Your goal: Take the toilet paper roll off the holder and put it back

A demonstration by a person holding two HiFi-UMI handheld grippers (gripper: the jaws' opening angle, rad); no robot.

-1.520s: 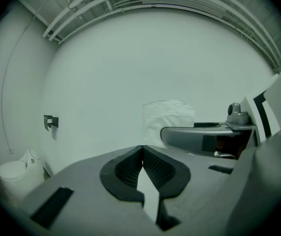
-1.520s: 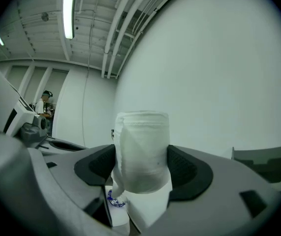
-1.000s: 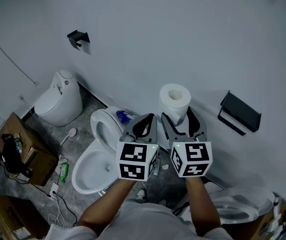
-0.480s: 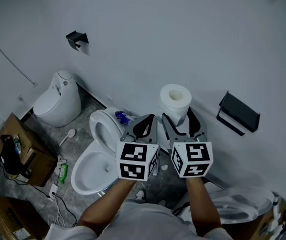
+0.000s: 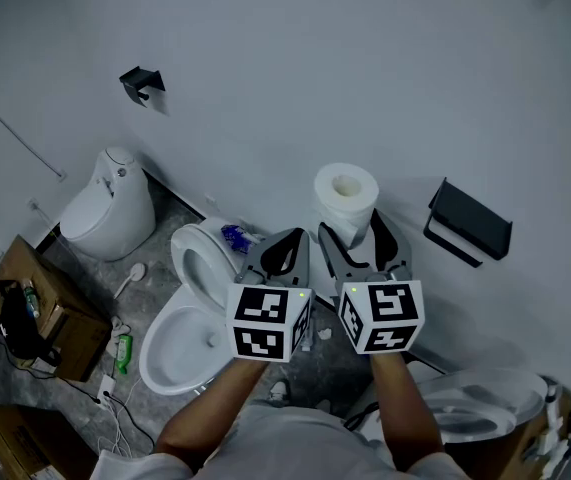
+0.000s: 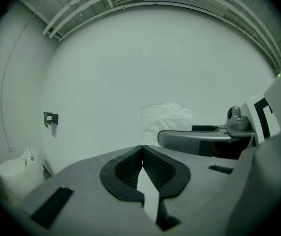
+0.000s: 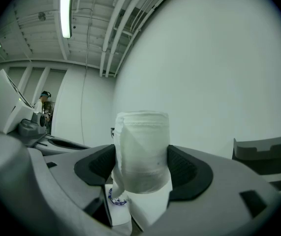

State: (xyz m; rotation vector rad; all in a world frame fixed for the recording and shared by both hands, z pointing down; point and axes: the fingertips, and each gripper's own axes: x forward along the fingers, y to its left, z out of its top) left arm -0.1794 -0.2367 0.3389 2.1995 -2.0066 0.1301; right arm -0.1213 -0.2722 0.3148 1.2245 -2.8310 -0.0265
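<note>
The right gripper (image 5: pixel 353 233) squeezes the toilet paper roll (image 5: pixel 346 190) at mid-frame. The left gripper (image 5: pixel 287 243) is pressed together, empty. If the squeeze gets loose, the roll could fall.

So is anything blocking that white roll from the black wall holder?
Nothing visible: the white toilet paper roll, held in the right gripper, has only bare wall between it and the black wall holder.
</note>
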